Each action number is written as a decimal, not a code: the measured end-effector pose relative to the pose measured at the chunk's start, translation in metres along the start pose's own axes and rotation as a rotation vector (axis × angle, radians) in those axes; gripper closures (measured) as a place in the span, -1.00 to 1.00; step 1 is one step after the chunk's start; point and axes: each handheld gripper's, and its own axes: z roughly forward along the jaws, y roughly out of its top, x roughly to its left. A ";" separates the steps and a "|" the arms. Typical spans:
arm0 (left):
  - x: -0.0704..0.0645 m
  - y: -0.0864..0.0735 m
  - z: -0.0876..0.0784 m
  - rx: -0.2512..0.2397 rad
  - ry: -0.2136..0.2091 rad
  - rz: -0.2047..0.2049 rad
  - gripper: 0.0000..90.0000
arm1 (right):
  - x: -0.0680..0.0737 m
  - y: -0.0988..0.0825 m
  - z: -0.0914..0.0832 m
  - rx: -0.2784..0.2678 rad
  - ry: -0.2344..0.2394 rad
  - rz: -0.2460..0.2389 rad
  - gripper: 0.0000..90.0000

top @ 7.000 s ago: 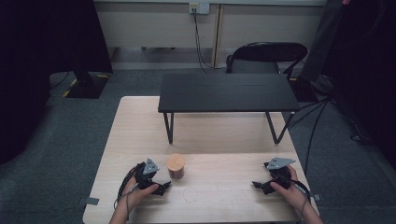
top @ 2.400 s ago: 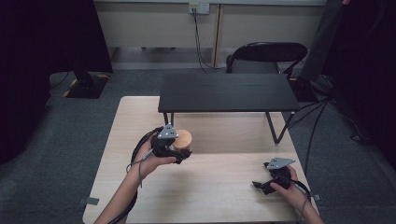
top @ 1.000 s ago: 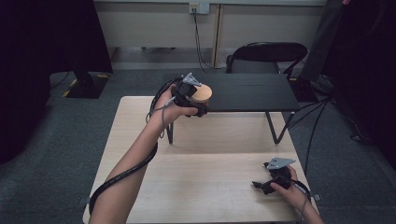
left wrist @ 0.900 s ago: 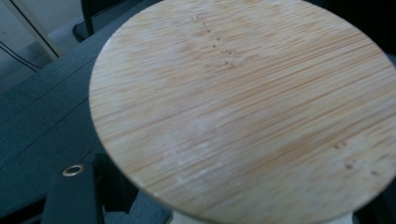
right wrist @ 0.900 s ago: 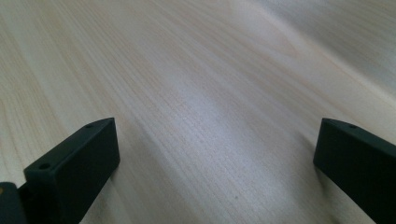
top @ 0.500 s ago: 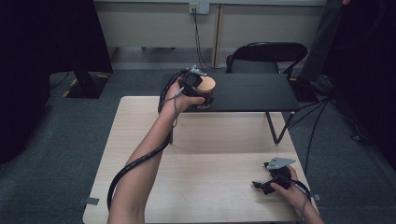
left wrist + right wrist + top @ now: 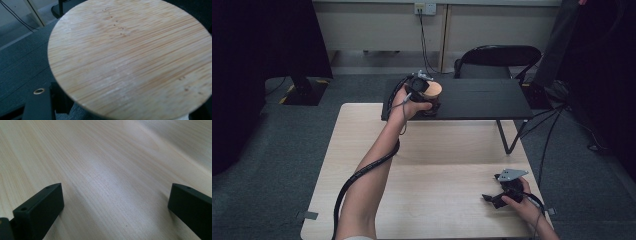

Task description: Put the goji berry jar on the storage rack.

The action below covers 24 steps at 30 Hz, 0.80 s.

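- High view, lower right of the frame: the right claw rests on the pale wooden bench near its front right corner, held in the person's right hand, with the grey 3-cornered plate on top.
- Right gripper view: its 2 black jaws stand wide apart, 1 at the lower left edge and 1 at the lower right, released, with bare pale wood grain between them.
- High view, lower centre: the person's left forearm runs from the bottom edge up across the bench, a black cable trailing along it.
- High view, upper centre: the left hand holds the left claw over the left end of a low black shelf that stands on thin legs at the far side of the bench.
- The left claw is clenched on a round container with a bamboo lid; the container is at the shelf's left end, and whether it touches the shelf top I cannot tell.
- Left gripper view: the round bamboo lid sits very close, its grain running slantwise, with a black jaw tip at the lower left beneath it and the dark shelf surface to the left.
- High view, upper frame: a black chair stands just behind the shelf, on grey carpet, with a wall socket and cables beyond.
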 end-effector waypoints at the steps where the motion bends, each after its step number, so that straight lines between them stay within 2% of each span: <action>1: -0.001 0.000 0.001 -0.003 0.003 -0.001 -0.43 | 0.000 0.000 0.000 0.000 0.000 0.000 -1.00; 5: 0.002 0.000 0.003 -0.009 -0.012 -0.009 -0.43 | 0.000 0.000 0.000 0.000 0.000 0.000 -1.00; 16: 0.001 -0.005 0.004 -0.027 -0.007 -0.007 -0.44 | 0.000 0.000 0.000 0.000 0.000 0.000 -1.00; 22: -0.005 -0.008 0.000 -0.017 0.029 -0.016 -0.68 | 0.000 0.000 0.000 0.000 0.000 0.000 -1.00; 24: -0.005 -0.010 -0.002 -0.010 0.021 -0.026 -0.75 | 0.000 0.000 0.000 0.000 0.000 0.000 -1.00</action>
